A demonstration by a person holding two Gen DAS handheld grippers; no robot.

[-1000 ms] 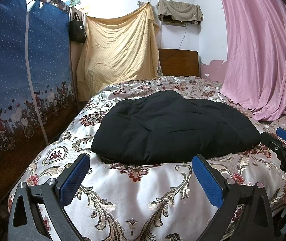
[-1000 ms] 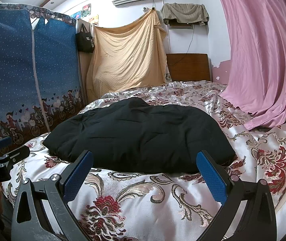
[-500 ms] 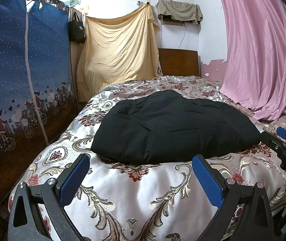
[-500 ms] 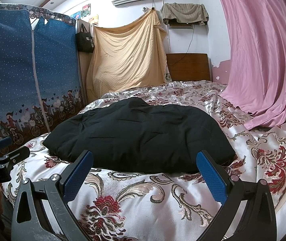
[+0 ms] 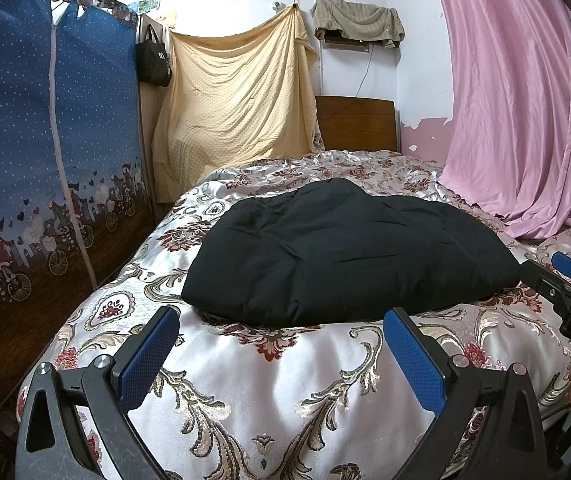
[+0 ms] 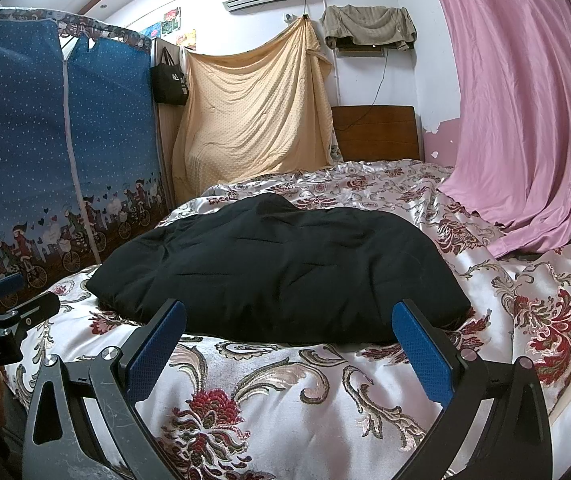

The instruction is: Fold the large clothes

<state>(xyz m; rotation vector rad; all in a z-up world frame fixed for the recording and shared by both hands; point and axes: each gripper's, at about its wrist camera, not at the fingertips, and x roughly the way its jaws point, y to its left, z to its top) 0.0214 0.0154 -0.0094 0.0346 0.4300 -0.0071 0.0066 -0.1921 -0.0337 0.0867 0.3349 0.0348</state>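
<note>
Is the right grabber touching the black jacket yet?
Apart. The right wrist view shows the open right gripper short of the black jacket, flowered bedspread visible between.

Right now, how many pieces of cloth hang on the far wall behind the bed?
2. The yellow sheet hangs left of the wooden headboard. The grey-green towel hangs higher, above the headboard. Others may be hidden behind the pink curtain.

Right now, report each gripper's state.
Left gripper: open, holding nothing, short of the black garment.
Right gripper: open, holding nothing, also short of the garment.
</note>
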